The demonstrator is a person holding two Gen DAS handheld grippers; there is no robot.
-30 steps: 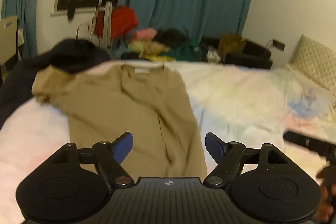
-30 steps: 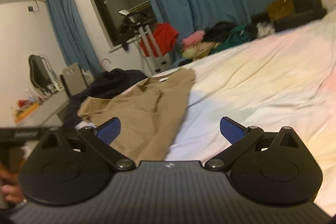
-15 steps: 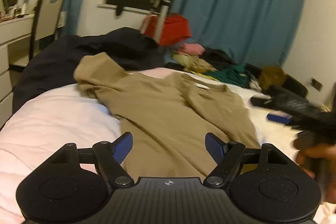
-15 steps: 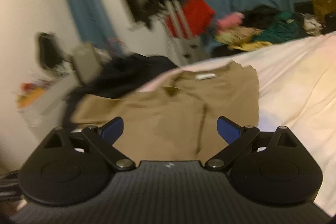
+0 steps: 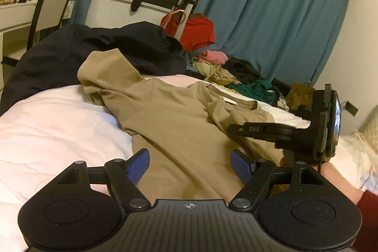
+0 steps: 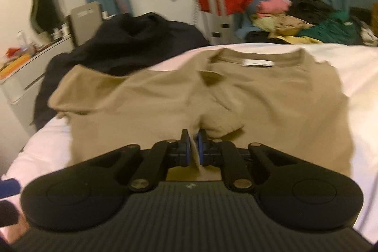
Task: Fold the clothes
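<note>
A tan T-shirt [image 5: 179, 124] lies spread on the white bed, collar with a white label at the far end, one sleeve out to the left; it also shows in the right wrist view [image 6: 248, 96]. My left gripper [image 5: 190, 163] is open, over the shirt's near hem, holding nothing. My right gripper [image 6: 193, 145] is shut on a pinch of the tan shirt, with a fold and a white tag between the pads. In the left wrist view the right gripper [image 5: 238, 128] reaches in from the right over the shirt.
A dark navy garment [image 5: 99, 51] is heaped at the bed's far left, touching the shirt's sleeve. A pile of mixed clothes [image 5: 236, 72] lies beyond the bed by blue curtains. A desk and chair [image 5: 47, 6] stand at the left. A cream pillow [image 5: 368, 134] is at the right.
My right gripper moved in over the shirt and closed from wide open onto a fold of it. My left gripper stayed open and came lower toward the shirt's hem.
</note>
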